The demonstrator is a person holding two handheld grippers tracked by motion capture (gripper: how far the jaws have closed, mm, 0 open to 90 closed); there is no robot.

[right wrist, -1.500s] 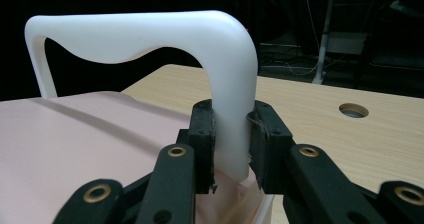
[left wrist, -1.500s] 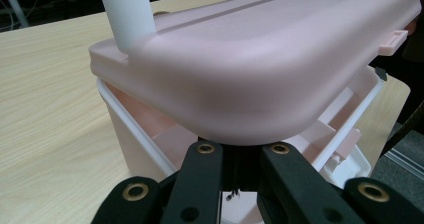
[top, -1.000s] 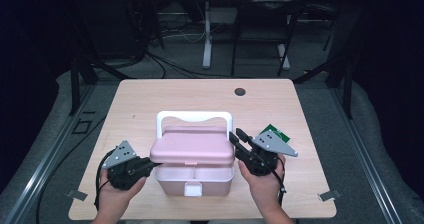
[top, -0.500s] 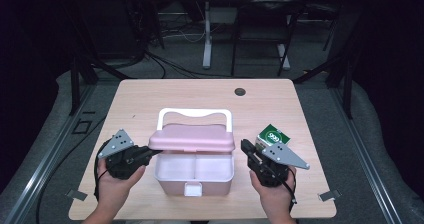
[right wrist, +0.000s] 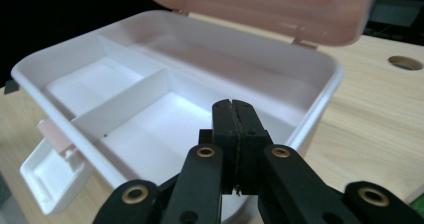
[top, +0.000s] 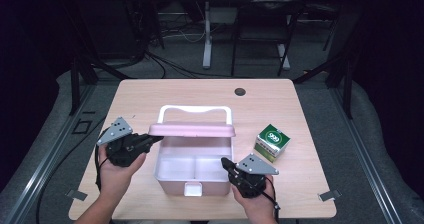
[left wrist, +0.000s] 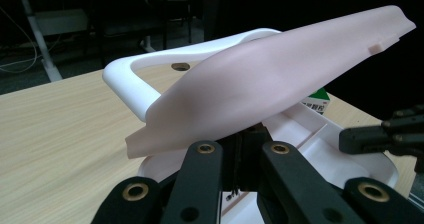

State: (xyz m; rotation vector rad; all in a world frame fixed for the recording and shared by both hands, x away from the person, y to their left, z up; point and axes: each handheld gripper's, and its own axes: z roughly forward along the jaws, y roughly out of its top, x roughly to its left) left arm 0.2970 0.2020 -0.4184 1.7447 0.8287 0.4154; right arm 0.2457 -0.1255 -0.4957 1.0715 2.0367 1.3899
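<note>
Right gripper [top: 231, 165]: jaws just closed, pressed together, nothing between; sits at box's near right corner. Keep it braced against rim so base won't slide.

Box [top: 165, 171]: pink, centre of table [top: 310, 194], two compartments, both empty.

Left gripper [top: 151, 139]: pinched on lid [top: 192, 129] at its left edge. Lift lid in arc about rear hinge, no twisting.

Handle [top: 195, 109]: white, behind lid.

Green carton [top: 272, 141]: right of box, apart.

Change: a second ago lid lay shut; now raised. Right gripper dropped toward near edge.
</note>
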